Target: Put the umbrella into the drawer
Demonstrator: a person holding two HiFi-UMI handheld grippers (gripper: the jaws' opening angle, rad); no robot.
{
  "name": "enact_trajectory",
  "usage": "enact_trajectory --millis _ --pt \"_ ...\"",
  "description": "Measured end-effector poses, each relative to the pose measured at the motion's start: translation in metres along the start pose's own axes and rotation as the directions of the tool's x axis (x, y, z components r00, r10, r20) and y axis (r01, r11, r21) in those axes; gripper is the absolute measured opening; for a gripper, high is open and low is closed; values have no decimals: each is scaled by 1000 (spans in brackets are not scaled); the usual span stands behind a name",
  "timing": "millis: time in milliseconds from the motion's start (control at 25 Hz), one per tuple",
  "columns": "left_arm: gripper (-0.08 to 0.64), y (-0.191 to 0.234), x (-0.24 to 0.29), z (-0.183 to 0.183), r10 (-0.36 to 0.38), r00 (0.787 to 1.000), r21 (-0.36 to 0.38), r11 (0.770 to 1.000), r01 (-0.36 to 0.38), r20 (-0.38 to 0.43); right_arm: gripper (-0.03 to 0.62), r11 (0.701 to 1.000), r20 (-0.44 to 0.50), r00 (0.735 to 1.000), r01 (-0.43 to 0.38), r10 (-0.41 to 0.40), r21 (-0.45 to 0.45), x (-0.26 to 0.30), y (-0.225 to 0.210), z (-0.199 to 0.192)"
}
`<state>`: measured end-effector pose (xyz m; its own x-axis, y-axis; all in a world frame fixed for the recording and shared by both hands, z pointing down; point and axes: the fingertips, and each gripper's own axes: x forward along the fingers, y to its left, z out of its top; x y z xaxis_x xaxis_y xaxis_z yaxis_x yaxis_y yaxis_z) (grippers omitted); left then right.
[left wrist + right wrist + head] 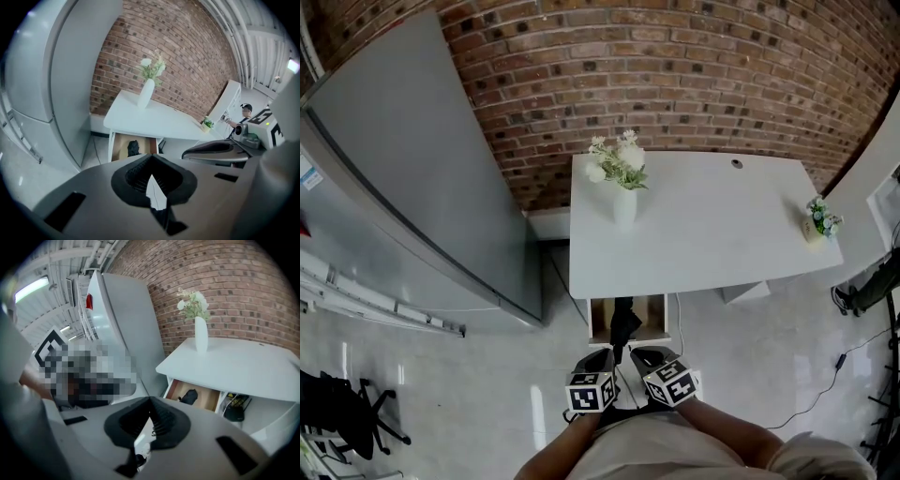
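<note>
Shut, empty: left gripper (604,356) and right gripper (648,358). Dead ahead beneath table (703,234): umbrella (623,325), lengthwise in open drawer (657,322), equally near both.

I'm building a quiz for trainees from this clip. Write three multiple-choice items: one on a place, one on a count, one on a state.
1. Where is the black umbrella?
A. On the desk top
B. In the open drawer
C. On the floor by the grey cabinet

2. How many containers of greenery stand on the white desk?
A. One
B. Two
C. Three

3. How do the jaws of the left gripper stand?
A. Shut, holding nothing
B. Shut on the umbrella
C. Wide open

Answers:
1 B: it lies on the drawer's wooden bottom under the desk.
2 B: a vase of flowers and a small potted plant.
3 A: the pads meet with nothing between them.
</note>
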<state>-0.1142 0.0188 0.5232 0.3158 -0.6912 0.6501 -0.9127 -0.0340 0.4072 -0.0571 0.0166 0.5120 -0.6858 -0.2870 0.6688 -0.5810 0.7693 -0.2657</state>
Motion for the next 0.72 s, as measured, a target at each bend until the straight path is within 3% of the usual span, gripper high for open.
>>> enact_trajectory --millis 280,720 --pt "6 -2 -12 -29 -91 993 58 994 95 -73 15 998 14 998 54 -55 40 5 23 -9" --pt "6 10 -16 -32 -121 988 71 989 128 -91 15 994 11 996 93 -93 54 10 34 -12"
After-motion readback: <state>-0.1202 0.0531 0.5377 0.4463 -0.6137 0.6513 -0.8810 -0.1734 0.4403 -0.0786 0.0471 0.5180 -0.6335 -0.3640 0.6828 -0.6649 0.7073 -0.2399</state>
